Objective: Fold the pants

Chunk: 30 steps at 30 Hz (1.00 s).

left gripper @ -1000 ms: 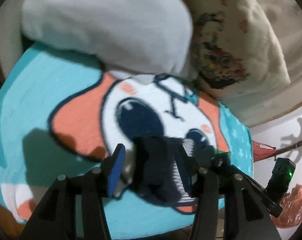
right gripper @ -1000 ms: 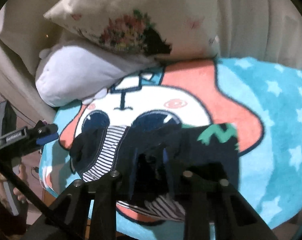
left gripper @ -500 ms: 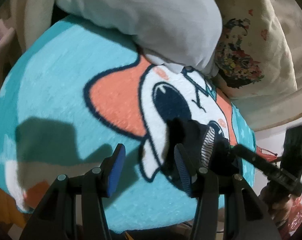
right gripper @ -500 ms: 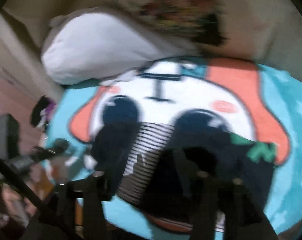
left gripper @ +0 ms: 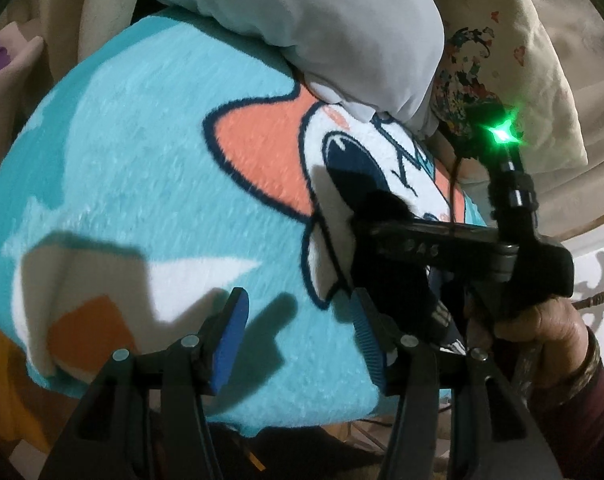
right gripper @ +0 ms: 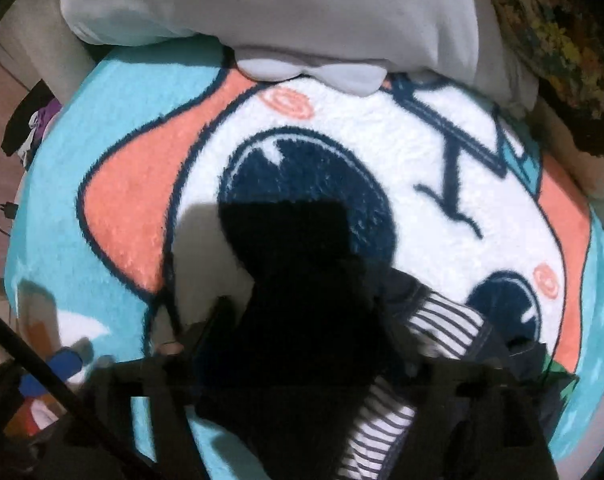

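Dark navy pants (right gripper: 302, 264) with a striped lining (right gripper: 442, 320) lie bunched on a teal cartoon blanket (right gripper: 113, 148). My right gripper (right gripper: 310, 316) points straight down over them. Its jaws are closing with dark cloth between the fingers, and the view is too dark and blurred to show the pads pressing. In the left wrist view the right gripper (left gripper: 370, 220) comes in from the right onto the pants (left gripper: 394, 284), held by a hand (left gripper: 542, 320). My left gripper (left gripper: 299, 336) stands open just left of the pants with only blanket between its blue pads (left gripper: 233, 332).
A grey-white pillow (left gripper: 322, 20) lies on the blanket's far edge, with a floral pillow (left gripper: 502, 60) behind it to the right. The blanket (left gripper: 141, 160) spreads wide to the left. Its near edge drops off below the left gripper.
The left gripper had the pants' end between its pads, let go and drew away to the left. The right gripper swung over the pants' left end and tipped to face straight down.
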### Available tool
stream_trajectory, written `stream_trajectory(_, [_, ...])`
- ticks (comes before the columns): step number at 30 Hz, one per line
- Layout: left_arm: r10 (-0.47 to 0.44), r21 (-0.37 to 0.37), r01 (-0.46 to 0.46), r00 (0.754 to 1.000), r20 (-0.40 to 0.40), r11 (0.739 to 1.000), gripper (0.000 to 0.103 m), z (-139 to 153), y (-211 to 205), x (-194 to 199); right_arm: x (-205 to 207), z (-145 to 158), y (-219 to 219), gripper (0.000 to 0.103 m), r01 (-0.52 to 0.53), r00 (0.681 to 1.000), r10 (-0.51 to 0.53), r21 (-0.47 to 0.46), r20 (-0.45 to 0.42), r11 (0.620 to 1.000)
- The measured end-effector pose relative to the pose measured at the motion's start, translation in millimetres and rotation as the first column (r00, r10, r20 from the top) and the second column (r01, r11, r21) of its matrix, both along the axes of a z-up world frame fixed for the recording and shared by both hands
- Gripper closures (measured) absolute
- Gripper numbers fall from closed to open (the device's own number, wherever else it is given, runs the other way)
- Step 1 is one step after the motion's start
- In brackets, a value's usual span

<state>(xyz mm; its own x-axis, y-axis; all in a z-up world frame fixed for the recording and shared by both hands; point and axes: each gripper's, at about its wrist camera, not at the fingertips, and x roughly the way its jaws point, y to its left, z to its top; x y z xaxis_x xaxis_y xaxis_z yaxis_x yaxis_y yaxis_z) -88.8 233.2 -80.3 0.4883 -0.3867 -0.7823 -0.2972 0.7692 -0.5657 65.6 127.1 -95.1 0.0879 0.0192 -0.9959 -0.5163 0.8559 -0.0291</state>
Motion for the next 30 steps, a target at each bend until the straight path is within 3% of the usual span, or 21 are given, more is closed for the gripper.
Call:
stream_trajectory(1, [0.001,-0.005,-0.001,1.0,-0.001,1.0,0.051,-0.7,0.0,0.3,0.7,1.7,-3.7,0.064,0.002,1.0,-0.002,0.0,0.003,1.0])
stream_trajectory(4, [-0.013,-0.015,0.013,1.0,0.002,1.0,0.049,-0.6,-4.4,6.2,5.1,8.1,-23.3,0.075,0.039,0.999,-0.039,0.052,-0.01,0.998])
stream_trajectory(8, [-0.088,0.009,0.088,0.995,0.04,0.996,0.041,3.8,-24.1,20.6,7.7,19.2,-46.4,0.075,0.098,0.995,-0.094,0.155,-0.032,0.983])
stream_trajectory(16, [-0.273,0.036,0.271,0.959,0.074,0.962,0.042,-5.1,-83.4,49.5,4.2,47.3,-80.2,0.075,0.163,0.987,-0.154,0.267,-0.052,0.95])
stream_trajectory(18, [-0.289,0.01,0.29,0.954,0.08,0.957,0.059,-5.9,-90.2,54.4,0.4,53.2,-82.0,0.075,0.174,0.985,-0.166,0.29,-0.052,0.941])
stream_trajectory(19, [-0.305,-0.009,0.307,0.949,0.083,0.952,0.075,-5.8,-94.4,57.7,-1.0,57.0,-87.5,0.075,0.183,0.983,-0.174,0.306,-0.054,0.934])
stream_trajectory(20, [-0.317,-0.014,0.319,0.945,0.084,0.948,0.081,-4.6,-98.8,59.9,-3.0,57.8,-89.0,0.075,0.19,0.982,-0.182,0.318,-0.056,0.929])
stream_trajectory(30, [-0.392,0.087,0.383,0.906,0.16,0.92,0.083,56.8,-142.0,60.3,-3.7,92.8,-149.8,0.075,0.281,0.956,-0.288,0.479,-0.059,0.832])
